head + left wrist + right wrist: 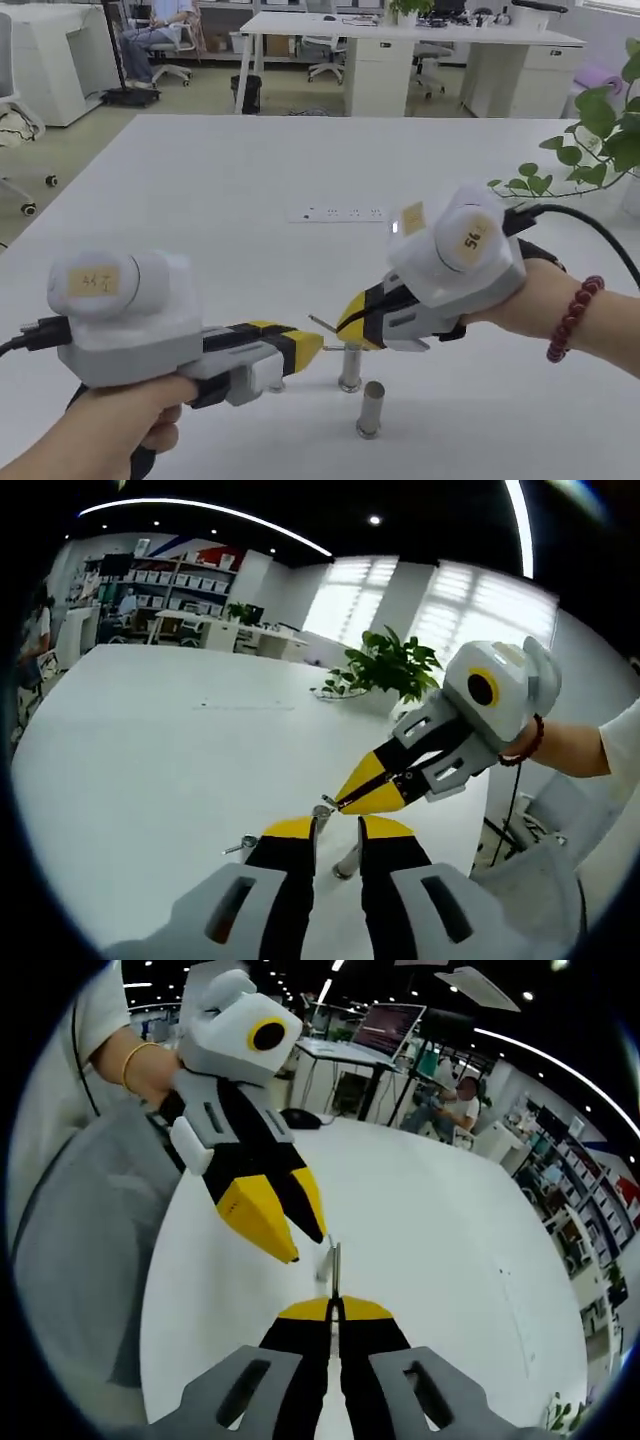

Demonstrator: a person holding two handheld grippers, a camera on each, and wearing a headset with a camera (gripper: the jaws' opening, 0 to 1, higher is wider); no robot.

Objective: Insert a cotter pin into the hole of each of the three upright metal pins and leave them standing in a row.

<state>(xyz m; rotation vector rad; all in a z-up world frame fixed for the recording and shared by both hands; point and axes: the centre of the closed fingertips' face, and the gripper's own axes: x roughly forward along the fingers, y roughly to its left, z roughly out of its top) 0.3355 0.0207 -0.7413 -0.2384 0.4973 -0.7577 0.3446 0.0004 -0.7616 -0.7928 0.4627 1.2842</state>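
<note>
Two upright metal pins stand near the table's front edge, one (350, 368) just past my left gripper's tips and one (369, 410) nearer to me. A third pin (275, 386) peeks from under my left gripper (305, 350). That gripper (337, 830) has its jaws a little apart with nothing clamped; a pin (347, 860) shows through the gap and another pin (247, 844) stands to its left. My right gripper (345, 320) is shut on a thin cotter pin (320, 323), which points at the left gripper's tips. The cotter pin (335, 1265) sticks straight out of the right gripper (335, 1308).
A white power strip (338, 214) lies mid-table on the white table (200, 200). Leafy plant branches (600, 130) hang over the right edge. Behind the table stand office desks and chairs, with a seated person at the far left.
</note>
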